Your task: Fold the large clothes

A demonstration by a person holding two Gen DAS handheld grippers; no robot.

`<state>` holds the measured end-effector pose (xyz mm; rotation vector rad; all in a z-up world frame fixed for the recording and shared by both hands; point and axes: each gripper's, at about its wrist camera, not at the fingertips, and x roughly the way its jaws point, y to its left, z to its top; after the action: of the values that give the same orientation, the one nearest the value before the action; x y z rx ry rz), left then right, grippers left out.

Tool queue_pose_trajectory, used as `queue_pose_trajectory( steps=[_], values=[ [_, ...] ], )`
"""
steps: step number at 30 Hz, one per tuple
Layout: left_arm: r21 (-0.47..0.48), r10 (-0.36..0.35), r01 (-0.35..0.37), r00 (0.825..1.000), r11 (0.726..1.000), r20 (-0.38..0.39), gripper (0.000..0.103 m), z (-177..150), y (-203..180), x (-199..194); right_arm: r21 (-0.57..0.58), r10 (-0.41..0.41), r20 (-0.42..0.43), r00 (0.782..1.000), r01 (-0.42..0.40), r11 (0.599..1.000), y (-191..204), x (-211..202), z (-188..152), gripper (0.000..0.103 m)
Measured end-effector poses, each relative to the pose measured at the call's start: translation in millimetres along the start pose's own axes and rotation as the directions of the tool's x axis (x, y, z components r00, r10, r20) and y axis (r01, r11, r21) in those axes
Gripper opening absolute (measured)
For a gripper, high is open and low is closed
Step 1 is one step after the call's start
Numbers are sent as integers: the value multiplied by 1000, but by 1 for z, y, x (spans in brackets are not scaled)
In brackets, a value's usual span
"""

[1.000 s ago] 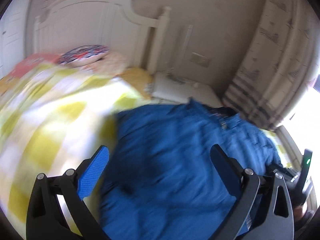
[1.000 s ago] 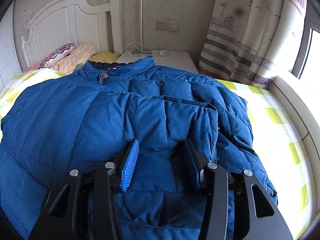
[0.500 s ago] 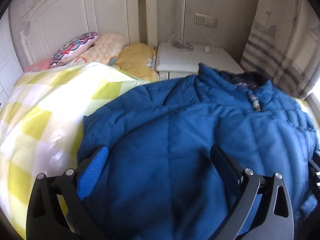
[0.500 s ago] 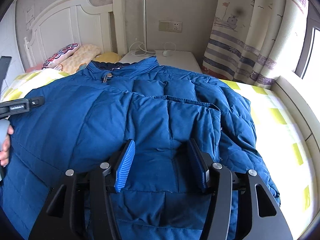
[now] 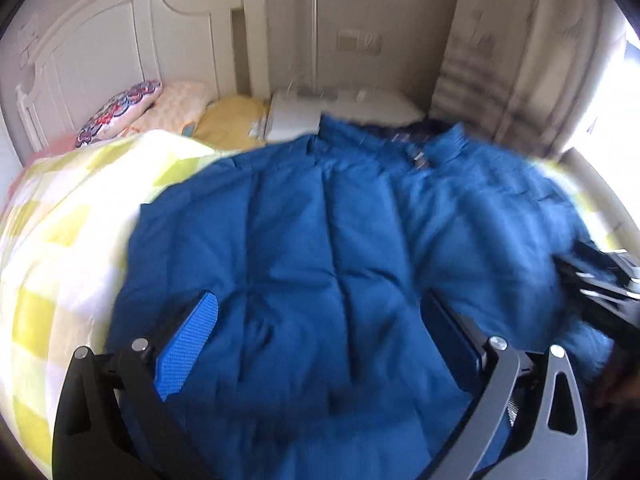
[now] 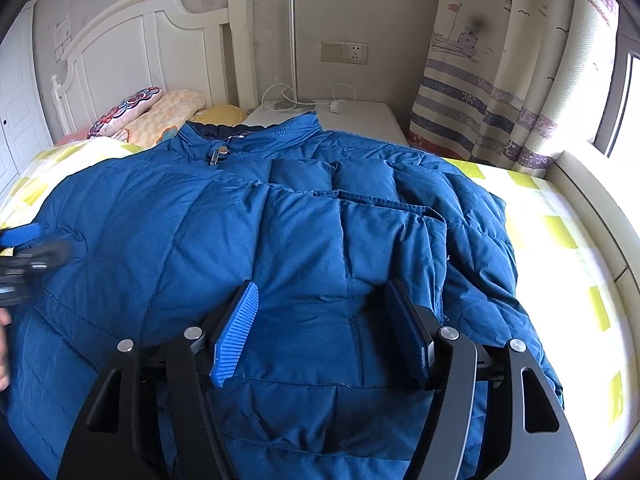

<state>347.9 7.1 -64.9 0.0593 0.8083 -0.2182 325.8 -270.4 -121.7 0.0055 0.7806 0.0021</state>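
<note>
A blue down jacket (image 6: 280, 240) lies spread on the bed, collar (image 6: 256, 136) at the far end toward the headboard and hem at the near edge. Its right sleeve (image 6: 392, 248) is already folded in across the body, its cuff edge running across the chest. The left side looks not yet folded, though the left wrist view is blurred and the sleeve there is hard to trace.

The right claw (image 6: 324, 328) hangs open just above the lower middle of the jacket, fingers astride a padded panel and gripping nothing. The left claw (image 5: 324, 340) is open too, empty, over the jacket's left half near its outer edge.

The step in hand seems to be folding the sides inward. The next move likely calls for the left claw to drop onto the left edge or sleeve, pinch the thick padding, and carry it across to the right; the puffy filling may spring back, so the fold will want pressing down.

Under the jacket is a yellow-and-white checked bedspread (image 6: 560, 240). Pillows (image 6: 160, 114) sit far left against the white headboard (image 6: 132, 48), a white nightstand (image 6: 360, 114) with a lamp pole (image 6: 293, 40) stands beyond the collar, and a striped curtain (image 6: 500, 80) hangs at the far right. Nothing lies on the jacket to block the fold.
</note>
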Motion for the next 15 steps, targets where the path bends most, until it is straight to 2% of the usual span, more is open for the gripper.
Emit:
queue_pose_trajectory(
  steps=[2, 3, 6, 8, 10, 12, 13, 15],
  values=[
    [23, 42, -42, 999, 999, 1, 101, -13, 3, -5, -1, 1, 0, 1000, -1, 1000, 0, 1, 0, 66],
    [40, 65, -64, 998, 997, -24, 101, -21, 6, 4, -2, 1, 0, 1000, -1, 1000, 0, 1, 0, 66],
    [21, 13, -12, 999, 1000, -39, 101, -30, 17, 18, -11, -10, 3, 1000, 10, 1000, 2, 0, 0, 67],
    [30, 32, -31, 999, 999, -38, 101, -29, 15, 19, -17, -27, 8, 1000, 27, 999, 4, 0, -1, 69],
    [61, 72, -70, 997, 996, -35, 101, -30, 8, 18, -12, -59, 56, 997, 60, 998, 5, -9, -2, 69],
    [62, 75, -73, 997, 995, -33, 101, -30, 8, 17, -10, -78, 148, 986, 80, 997, 7, -26, -4, 70],
    [53, 65, -63, 997, 997, -34, 101, -30, 9, 17, -18, -49, 184, 982, 54, 998, 9, -33, -4, 71],
    [51, 63, -61, 997, 997, -35, 101, -30, 10, 17, -26, -5, 201, 980, 10, 1000, 13, -39, -2, 75]
  ],
)
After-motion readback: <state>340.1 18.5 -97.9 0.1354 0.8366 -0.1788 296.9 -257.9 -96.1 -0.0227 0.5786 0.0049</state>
